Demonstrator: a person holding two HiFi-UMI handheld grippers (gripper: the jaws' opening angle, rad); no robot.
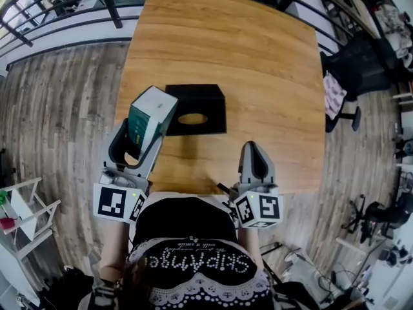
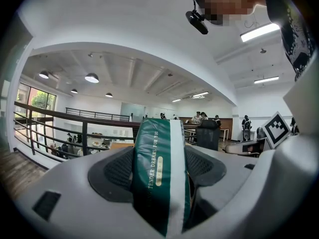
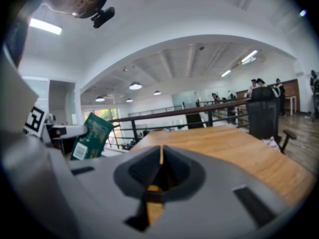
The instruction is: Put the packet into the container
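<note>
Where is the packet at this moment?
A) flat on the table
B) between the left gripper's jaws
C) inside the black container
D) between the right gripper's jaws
B: the left gripper clamps the green packet in its jaws, outside the black container.

packet (image 2: pixel 159 178) looks like glossy plastic film, a bit crinkly; table (image 1: pixel 258 63) is smooth wood with a soft sheen; container (image 1: pixel 206 99) is matt black, can't tell what it's made of; left gripper (image 2: pixel 160 168) and right gripper (image 3: pixel 160 156) are matt grey plastic with dotted black pads (image 2: pixel 122 171); floor (image 1: pixel 64 108) is duller wood planks
</note>
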